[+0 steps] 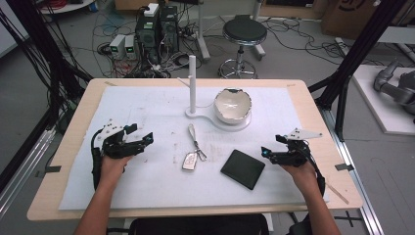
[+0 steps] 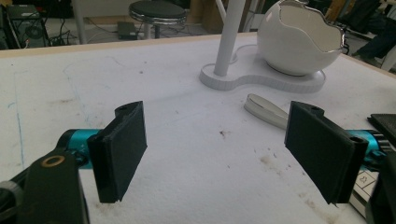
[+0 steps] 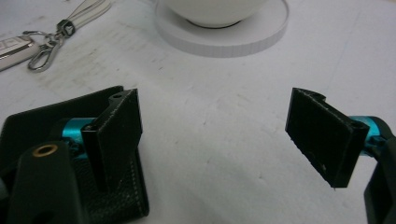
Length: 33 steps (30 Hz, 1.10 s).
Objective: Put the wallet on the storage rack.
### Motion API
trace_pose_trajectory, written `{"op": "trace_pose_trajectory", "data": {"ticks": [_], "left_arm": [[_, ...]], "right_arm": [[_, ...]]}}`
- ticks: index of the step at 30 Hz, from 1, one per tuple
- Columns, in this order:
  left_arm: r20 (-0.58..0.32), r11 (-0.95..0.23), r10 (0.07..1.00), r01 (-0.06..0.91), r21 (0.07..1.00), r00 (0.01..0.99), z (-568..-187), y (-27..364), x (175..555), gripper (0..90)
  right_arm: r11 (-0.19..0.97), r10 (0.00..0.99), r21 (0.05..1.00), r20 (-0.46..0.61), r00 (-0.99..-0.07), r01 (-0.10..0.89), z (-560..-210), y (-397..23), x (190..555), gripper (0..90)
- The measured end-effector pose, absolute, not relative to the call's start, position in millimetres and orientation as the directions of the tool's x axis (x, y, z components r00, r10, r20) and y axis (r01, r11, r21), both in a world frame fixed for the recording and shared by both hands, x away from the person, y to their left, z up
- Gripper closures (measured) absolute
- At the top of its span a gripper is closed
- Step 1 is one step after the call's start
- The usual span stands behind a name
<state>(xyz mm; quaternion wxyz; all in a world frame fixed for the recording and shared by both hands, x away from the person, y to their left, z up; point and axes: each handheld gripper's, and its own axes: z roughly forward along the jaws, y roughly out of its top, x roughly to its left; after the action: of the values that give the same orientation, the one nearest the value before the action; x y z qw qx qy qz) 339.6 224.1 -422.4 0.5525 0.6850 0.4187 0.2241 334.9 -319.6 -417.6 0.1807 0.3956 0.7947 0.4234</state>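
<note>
2 grippers parked at the table's near edge, 1 to each side, with nothing in hand as yet: by every sign the very start, before any pick. Between them on the white mat [image 1: 147, 105]: a key fob [image 1: 189, 161] on its ring and strap, lying just left of centre, and a black wallet [image 1: 243, 168] lying flat a little to its right, apart from the fob. Behind both, a white stand [image 1: 210, 119] with an upright peg [image 1: 192, 81] and an eggshell-shaped bowl [image 1: 232, 104] seated on its round base. Left gripper [image 1: 147, 139] spread about as wide as it goes, jaws empty, aimed across the mat toward the fob's strap [image 2: 265, 109] and the stand beyond, touching nothing. Right gripper [image 1: 265, 152] likewise wide apart and empty, hovering just beside the wallet [image 3: 51, 135], whose corner lies under and behind 1 jaw in the right gripper view, no pad pressing on it. Probably next: a reach inward by the nearer gripper, right for the wallet or left for the fob. Calls for a low, level approach, 1 jaw slid under the wallet's thin edge, or a pinch on the fob's body rather than its loose ring.
</note>
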Motion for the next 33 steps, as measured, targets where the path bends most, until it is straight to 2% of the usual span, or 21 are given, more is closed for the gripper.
{"op": "trace_pose_trajectory", "data": {"ticks": [9,16,19,22,28,30,31,33], "left_arm": [[-0.145,-0.049,0.813,0.314,0.948,0.564,-421,221,339,21.2],[-0.143,-0.06,0.805,0.318,0.946,0.575,-421,218,340,21.2],[-0.145,-0.062,0.805,0.325,0.944,0.575,-422,217,341,21.2],[-0.142,-0.068,0.803,0.326,0.943,0.579,-422,216,341,21.2],[-0.144,-0.07,0.805,0.333,0.94,0.575,-423,216,342,21.2],[-0.141,-0.075,0.803,0.332,0.94,0.579,-423,214,342,21.2],[-0.141,-0.076,0.803,0.334,0.939,0.58,-423,214,342,21.2],[-0.141,-0.078,0.802,0.336,0.939,0.581,-423,213,342,21.2]], "right_arm": [[0.41,0.703,0.777,0.064,-0.708,0.477,-424,-303,331,21.9],[0.53,0.623,0.704,0.055,-0.781,0.472,-438,-283,331,32.4],[0.528,0.618,0.702,0.07,-0.783,0.479,-439,-284,334,33.8],[0.511,0.596,0.699,0.131,-0.792,0.5,-440,-287,335,41.4],[0.495,0.57,0.678,0.218,-0.792,0.543,-444,-291,340,42.2],[0.496,0.561,0.682,0.221,-0.798,0.538,-445,-291,341,45.4],[0.493,0.559,0.681,0.228,-0.797,0.541,-445,-291,341,49.8],[0.491,0.562,0.676,0.237,-0.793,0.55,-444,-290,340,50.7]]}}
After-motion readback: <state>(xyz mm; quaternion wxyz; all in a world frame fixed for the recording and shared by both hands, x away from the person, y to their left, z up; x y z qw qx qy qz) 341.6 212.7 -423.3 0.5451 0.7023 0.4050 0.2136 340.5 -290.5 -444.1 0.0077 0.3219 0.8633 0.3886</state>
